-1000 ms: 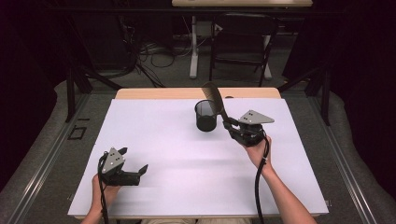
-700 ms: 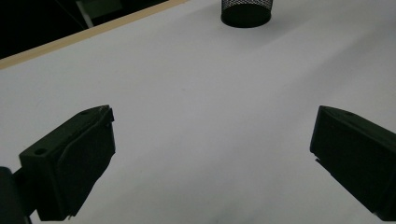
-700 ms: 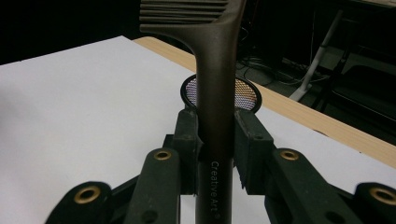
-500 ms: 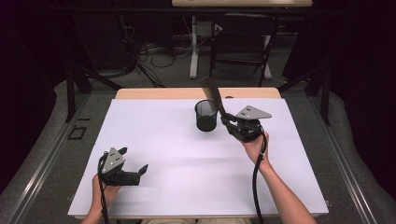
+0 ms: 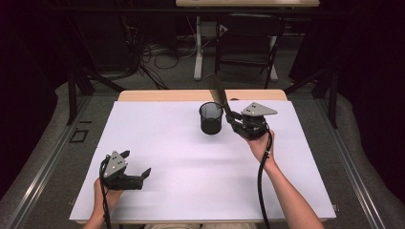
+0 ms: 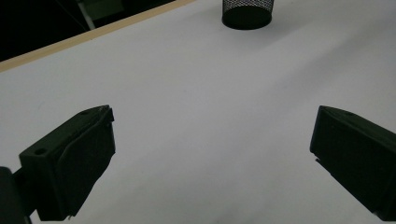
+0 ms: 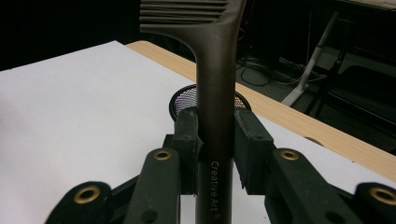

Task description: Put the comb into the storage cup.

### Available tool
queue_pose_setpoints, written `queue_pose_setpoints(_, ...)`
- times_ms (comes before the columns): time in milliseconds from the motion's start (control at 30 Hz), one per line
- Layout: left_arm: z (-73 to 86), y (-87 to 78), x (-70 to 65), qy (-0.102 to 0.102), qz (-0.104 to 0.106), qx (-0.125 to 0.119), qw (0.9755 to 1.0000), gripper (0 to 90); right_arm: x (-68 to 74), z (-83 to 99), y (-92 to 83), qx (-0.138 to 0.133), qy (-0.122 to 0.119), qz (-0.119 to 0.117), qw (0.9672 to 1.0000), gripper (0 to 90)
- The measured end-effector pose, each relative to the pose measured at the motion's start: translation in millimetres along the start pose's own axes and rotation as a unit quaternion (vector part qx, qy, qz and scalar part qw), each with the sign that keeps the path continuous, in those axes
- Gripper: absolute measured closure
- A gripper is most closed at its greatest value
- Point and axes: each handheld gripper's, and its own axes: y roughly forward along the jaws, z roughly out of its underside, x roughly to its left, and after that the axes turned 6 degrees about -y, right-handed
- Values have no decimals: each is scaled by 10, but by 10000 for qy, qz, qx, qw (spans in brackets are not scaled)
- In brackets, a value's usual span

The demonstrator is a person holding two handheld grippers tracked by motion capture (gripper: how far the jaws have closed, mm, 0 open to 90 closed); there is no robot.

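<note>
My right gripper (image 7: pixel 215 140) clamps a dark comb (image 7: pixel 215 93), its handle printed "CreativeArt", raised just beside the black mesh cup (image 5: pixel 210 118). My left gripper (image 5: pixel 138 174) gapes wide, holding nothing.

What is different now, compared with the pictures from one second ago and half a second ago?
The right gripper, shut on the comb, shifted slightly toward the table's far edge, beside the mesh cup. The left gripper stayed open at the near left, and the cup kept its place.
</note>
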Motion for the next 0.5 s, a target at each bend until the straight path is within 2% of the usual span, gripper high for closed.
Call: queue_pose_setpoints(500, 0, 0, 0, -8, 4, -4, 10000, 2, -45, -68, 62, -64, 71, 24, 10000, 728)
